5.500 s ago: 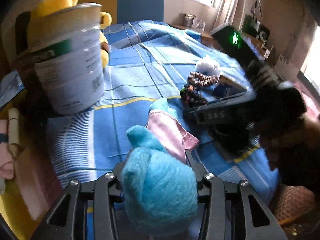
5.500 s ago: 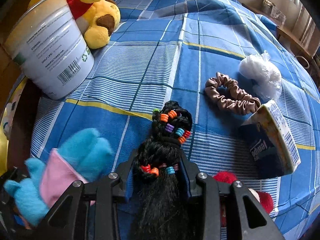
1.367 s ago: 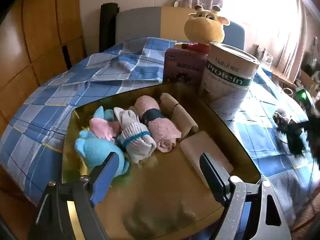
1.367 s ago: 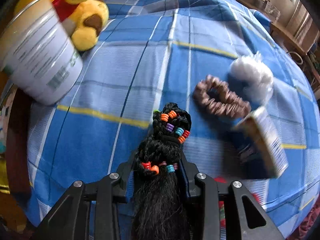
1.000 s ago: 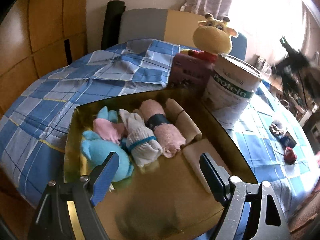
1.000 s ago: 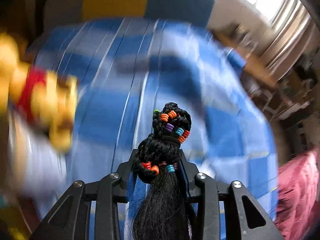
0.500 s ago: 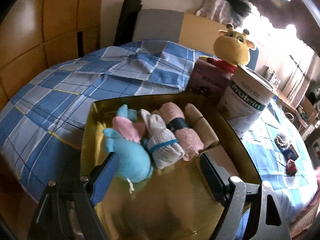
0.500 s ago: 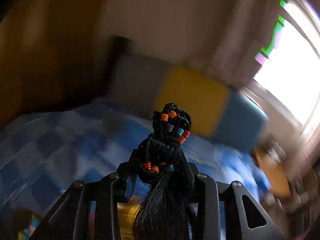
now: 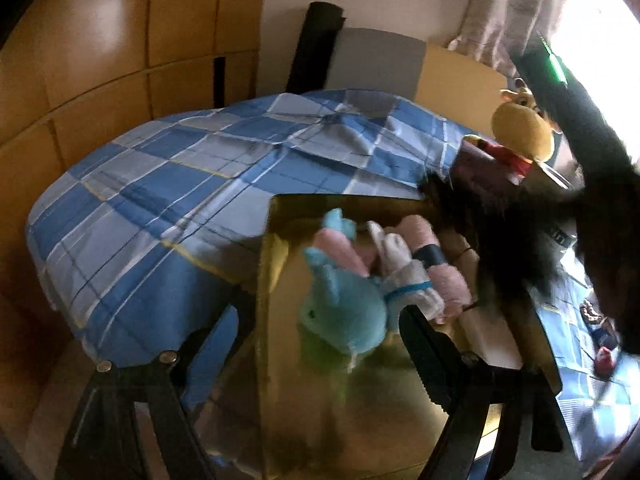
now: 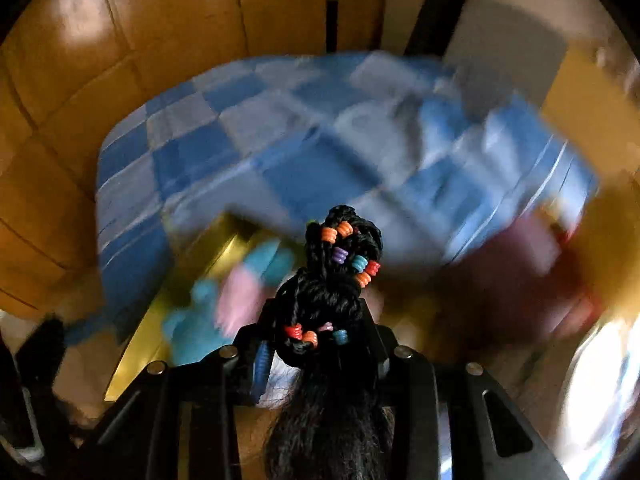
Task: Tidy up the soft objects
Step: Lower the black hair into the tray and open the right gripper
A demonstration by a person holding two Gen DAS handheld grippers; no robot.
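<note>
A gold tray point(image 9: 340, 412) holds a blue plush point(image 9: 344, 312), a white sock roll point(image 9: 408, 284) and a pink towel roll point(image 9: 444, 276). My left gripper point(image 9: 320, 340) hangs open over the tray's near part with nothing between its fingers; the blue plush lies just beyond them. My right gripper point(image 10: 320, 340) is shut on a black braided hairpiece point(image 10: 332, 280) with coloured beads. In the left wrist view the hairpiece point(image 9: 492, 232) shows as a dark blur over the tray's far right corner. In the right wrist view the tray point(image 10: 188, 264) and the blue plush point(image 10: 192, 332) are blurred below.
A blue checked cloth point(image 9: 180, 192) covers the table around the tray. A yellow plush toy point(image 9: 520, 132) stands behind the tray at the right. Wooden wall panels point(image 9: 100, 40) and a grey and yellow chair back point(image 9: 380, 60) lie beyond. Small items point(image 9: 600, 344) sit at the far right.
My right gripper has swung fast with the hairpiece from the open cloth to above the tray. The left gripper drifted left, staying open, so the tray now sits further right in its view.
</note>
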